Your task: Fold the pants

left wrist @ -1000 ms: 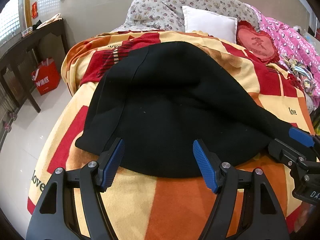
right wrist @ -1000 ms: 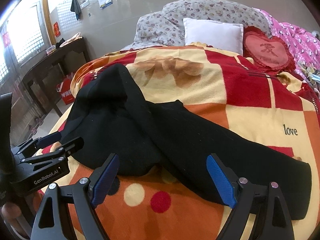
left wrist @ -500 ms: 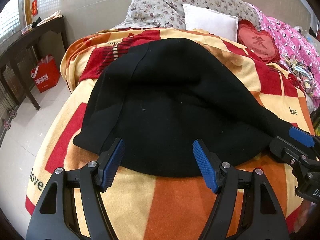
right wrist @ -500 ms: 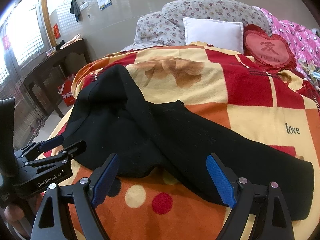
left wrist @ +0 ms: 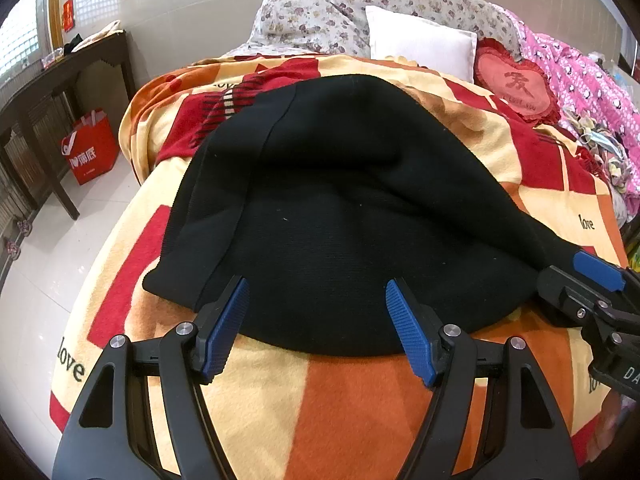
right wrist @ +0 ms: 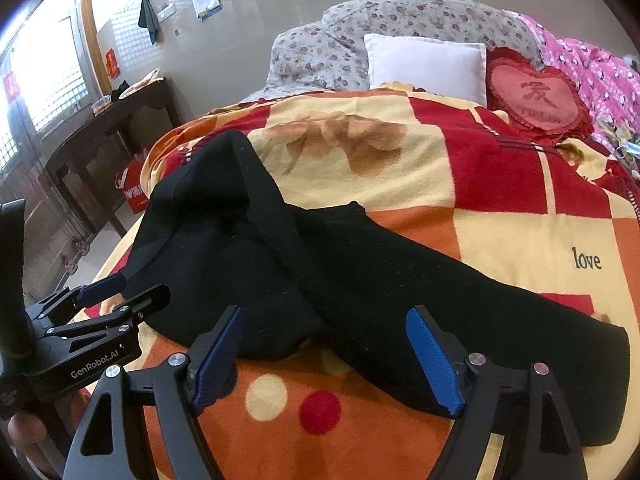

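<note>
Against the tiled wall on the left stands a dark wooden table (left wrist: 60, 76) with a red shopping bag (left wrist: 90, 152) on the floor beside it, and the rest of the scene is a bed spread with an orange, red and cream blanket (left wrist: 352, 400), pillows (left wrist: 416, 46) at its head. Black pants (left wrist: 340, 216) lie on the near half of that blanket, bunched and partly doubled over, one leg trailing off to the right in the right wrist view (right wrist: 480, 320); laid out like this they probably offer their near hem for picking up. Just short of that hem hovers the left gripper (left wrist: 316, 320), its jaws spread wide and empty, blue pads flanking the cloth edge without touching it that I can see. Further right, the right gripper (right wrist: 324, 352) is likewise spread and holds nothing, poised above the near edge where waist part and leg overlap, likely to pinch and lift it for the next fold
</note>
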`<state>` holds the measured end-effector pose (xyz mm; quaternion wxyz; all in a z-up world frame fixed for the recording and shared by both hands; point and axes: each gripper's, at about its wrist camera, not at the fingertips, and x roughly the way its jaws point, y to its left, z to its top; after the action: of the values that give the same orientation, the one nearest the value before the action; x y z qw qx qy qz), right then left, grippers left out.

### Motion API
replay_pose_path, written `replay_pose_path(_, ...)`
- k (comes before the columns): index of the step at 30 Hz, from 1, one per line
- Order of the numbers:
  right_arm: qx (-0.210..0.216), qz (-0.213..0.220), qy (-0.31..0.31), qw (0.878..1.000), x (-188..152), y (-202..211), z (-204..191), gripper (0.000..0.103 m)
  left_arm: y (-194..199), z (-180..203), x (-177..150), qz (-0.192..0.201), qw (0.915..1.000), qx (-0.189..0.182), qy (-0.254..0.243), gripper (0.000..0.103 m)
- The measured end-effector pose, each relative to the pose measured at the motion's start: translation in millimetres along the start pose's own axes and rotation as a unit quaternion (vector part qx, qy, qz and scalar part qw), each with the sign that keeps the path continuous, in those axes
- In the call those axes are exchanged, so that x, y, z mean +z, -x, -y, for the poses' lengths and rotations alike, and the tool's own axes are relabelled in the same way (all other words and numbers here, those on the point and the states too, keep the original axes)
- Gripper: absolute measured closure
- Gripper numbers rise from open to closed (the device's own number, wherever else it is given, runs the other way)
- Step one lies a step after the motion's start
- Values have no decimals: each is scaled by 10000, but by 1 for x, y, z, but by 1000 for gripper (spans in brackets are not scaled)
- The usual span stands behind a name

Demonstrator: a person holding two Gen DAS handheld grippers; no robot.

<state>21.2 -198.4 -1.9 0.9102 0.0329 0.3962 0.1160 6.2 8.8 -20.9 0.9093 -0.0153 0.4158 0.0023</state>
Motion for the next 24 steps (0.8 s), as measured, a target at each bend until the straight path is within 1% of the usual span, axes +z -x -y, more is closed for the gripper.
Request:
replay_pose_path(3,26,1,6,10000,0,1,0,23,0,0,0,5,10000,1,-1,32)
replay_pose_path(8,331,19,84,9994,-1,5,-7,31,-2,-1,1,-22,10000,-5,35,32)
replay_pose_path(13,390,-1,213,9990,-3,4,-16,33,-3,-3,2,-49,10000,8,62,32)
replay_pose_path(16,310,31,208,9993,-2,4,-17,33,-3,-4,3,-57,10000,12,69,32)
replay_pose_path(19,215,74,121,9997,-1,4,-12,33,-3,-4,3,-50,10000,13,82,32)
replay_pose_path(24,317,26,-112,9994,-2,3,-1,33,-3,-6,4,-73,9999,-4,84,32)
